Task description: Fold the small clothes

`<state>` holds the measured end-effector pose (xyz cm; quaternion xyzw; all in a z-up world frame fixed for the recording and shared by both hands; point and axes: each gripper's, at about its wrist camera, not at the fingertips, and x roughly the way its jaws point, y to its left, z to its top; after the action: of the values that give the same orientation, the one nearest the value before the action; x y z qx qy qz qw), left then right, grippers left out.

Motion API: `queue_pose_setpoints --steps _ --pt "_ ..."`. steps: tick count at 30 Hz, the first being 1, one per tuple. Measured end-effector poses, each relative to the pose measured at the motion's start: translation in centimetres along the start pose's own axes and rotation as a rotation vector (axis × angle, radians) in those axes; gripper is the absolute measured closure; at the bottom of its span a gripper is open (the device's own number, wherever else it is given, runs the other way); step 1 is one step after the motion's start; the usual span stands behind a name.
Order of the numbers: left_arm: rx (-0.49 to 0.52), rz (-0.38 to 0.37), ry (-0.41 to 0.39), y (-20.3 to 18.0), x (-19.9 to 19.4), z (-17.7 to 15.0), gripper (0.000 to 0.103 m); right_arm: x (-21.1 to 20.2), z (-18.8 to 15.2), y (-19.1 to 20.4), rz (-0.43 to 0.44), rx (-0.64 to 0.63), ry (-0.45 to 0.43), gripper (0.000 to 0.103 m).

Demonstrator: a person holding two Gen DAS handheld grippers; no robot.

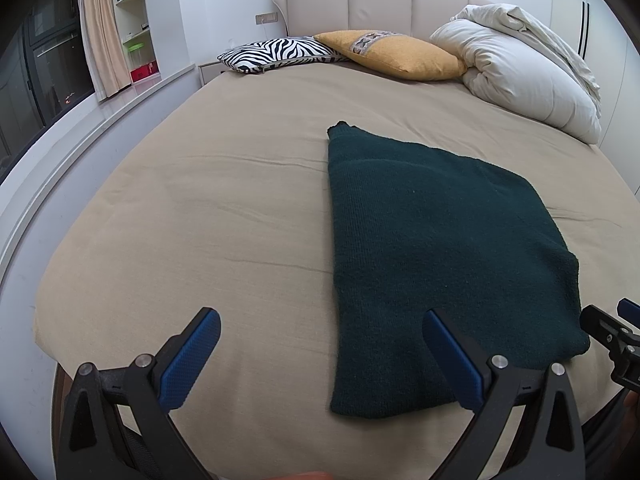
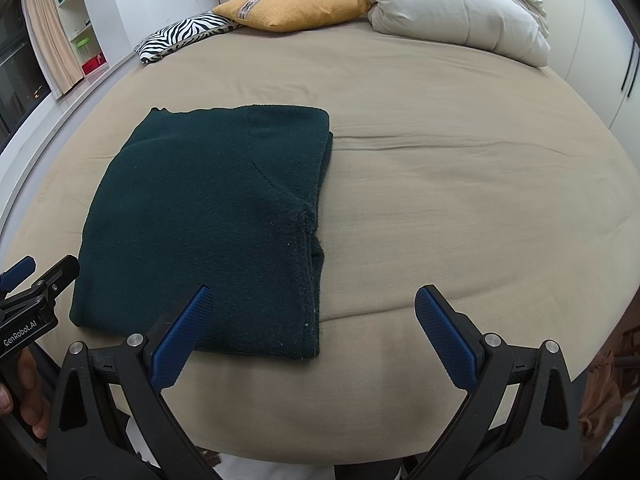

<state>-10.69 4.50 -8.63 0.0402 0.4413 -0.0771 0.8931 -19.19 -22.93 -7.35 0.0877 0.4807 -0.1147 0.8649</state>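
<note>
Left wrist view: the left gripper (image 1: 322,354) hangs over the near edge of the bed (image 1: 200,208), its blue pads spread wide and holding nothing. To its right the folded dark green sweater (image 1: 432,256) lies flat on the tan sheet, near the foot. Farther right, the right gripper (image 2: 314,334) also stands wide apart and empty, its left pad over the sweater's near edge

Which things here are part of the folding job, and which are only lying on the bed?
Part of the job:
green garment, folded, flat on the bed sheet
left gripper, open
right gripper, open

Only lying about:
zebra pillow
yellow pillow
white duvet, bundled at the headboard
</note>
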Motion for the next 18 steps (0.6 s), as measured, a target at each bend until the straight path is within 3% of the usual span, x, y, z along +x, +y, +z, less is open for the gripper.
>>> queue_pose_setpoints --steps 18 --pt "0.002 0.001 -0.001 -0.13 0.02 0.05 0.0 -0.09 -0.04 0.08 0.0 0.001 0.002 0.0"
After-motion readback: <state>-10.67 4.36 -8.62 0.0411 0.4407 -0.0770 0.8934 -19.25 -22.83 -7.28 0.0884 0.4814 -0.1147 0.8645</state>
